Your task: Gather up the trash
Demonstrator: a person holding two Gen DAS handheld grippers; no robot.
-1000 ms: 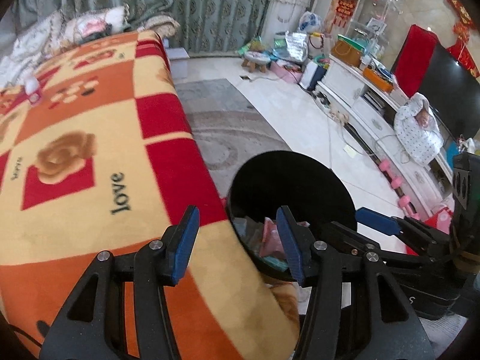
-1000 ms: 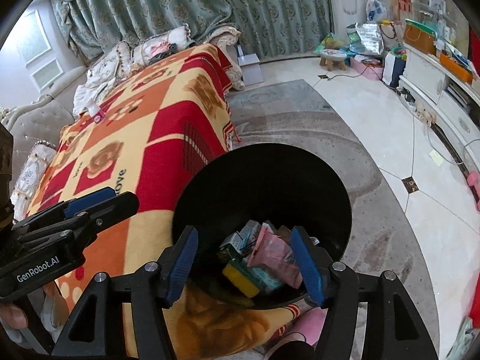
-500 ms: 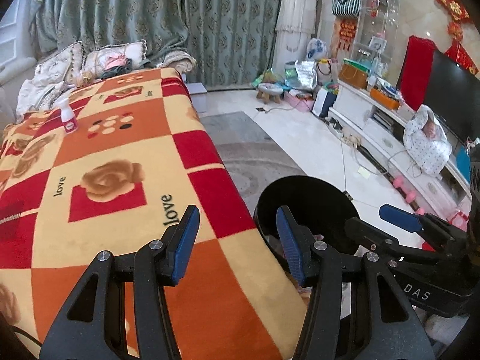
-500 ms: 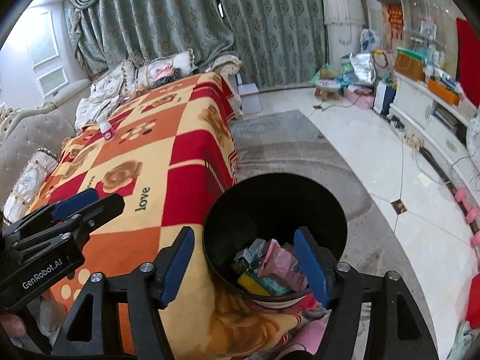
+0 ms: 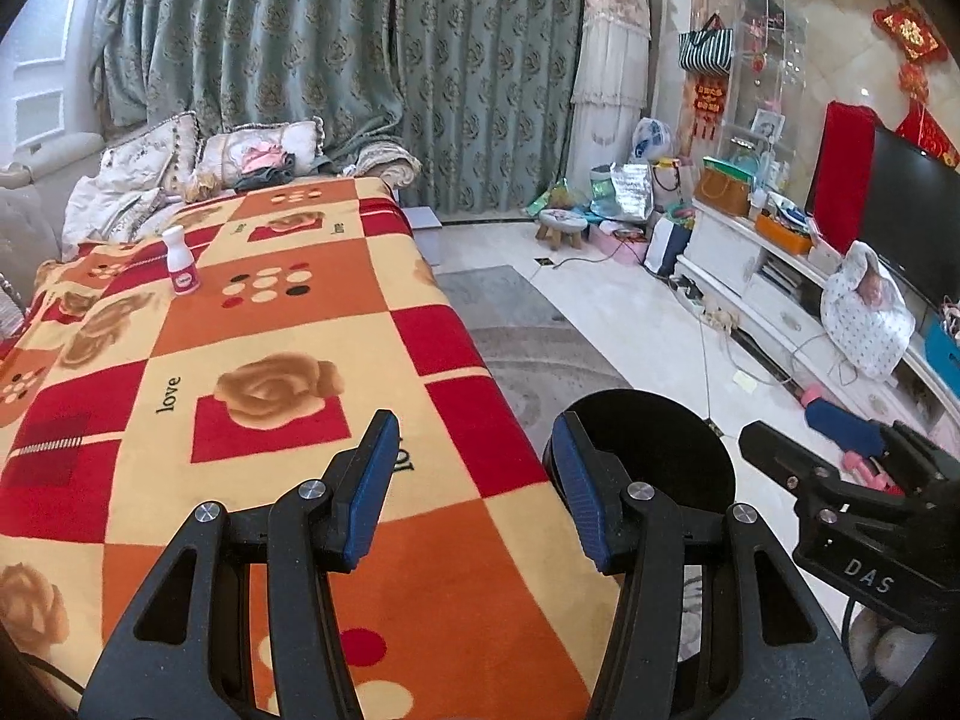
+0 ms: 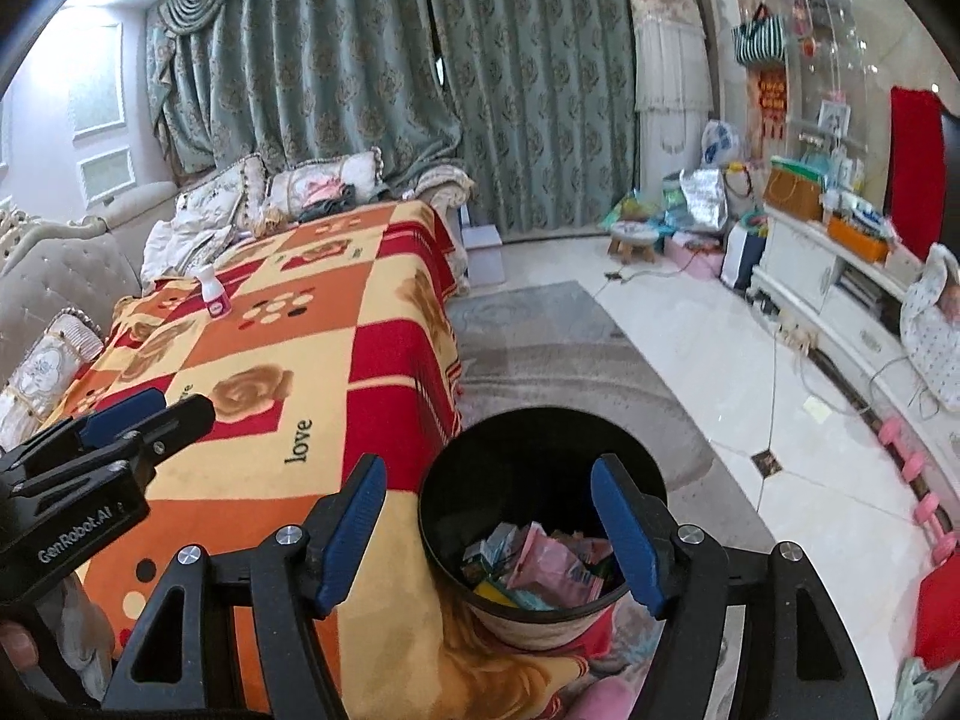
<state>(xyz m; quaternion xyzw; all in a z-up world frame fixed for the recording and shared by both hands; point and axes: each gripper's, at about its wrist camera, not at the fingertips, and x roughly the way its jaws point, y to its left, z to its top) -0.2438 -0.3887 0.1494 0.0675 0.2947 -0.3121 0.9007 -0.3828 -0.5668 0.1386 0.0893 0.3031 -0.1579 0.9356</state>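
Note:
A small white bottle with a pink label (image 5: 180, 264) (image 6: 213, 299) stands upright at the far end of the blanket-covered table (image 5: 264, 372) (image 6: 270, 372). A black trash bin (image 6: 543, 483) (image 5: 672, 450) stands on the floor at the table's near right corner, with several crumpled wrappers (image 6: 540, 564) in its bottom. My left gripper (image 5: 474, 486) is open and empty above the near table edge. My right gripper (image 6: 492, 528) is open and empty above the bin, its jaws a little wider than the left's. Each gripper shows at the edge of the other's view.
A sofa with cushions (image 6: 264, 192) runs behind the table. Grey rug (image 6: 540, 330) and tiled floor lie to the right. A white TV cabinet (image 5: 774, 276) with clutter, a small stool (image 5: 561, 227) and bags line the right wall. Pink dumbbells (image 6: 924, 480) lie on the floor.
Both grippers rose and tilted up away from the bin, so the far table and the bottle came into view. The right jaws spread slightly; the left jaws kept their gap.

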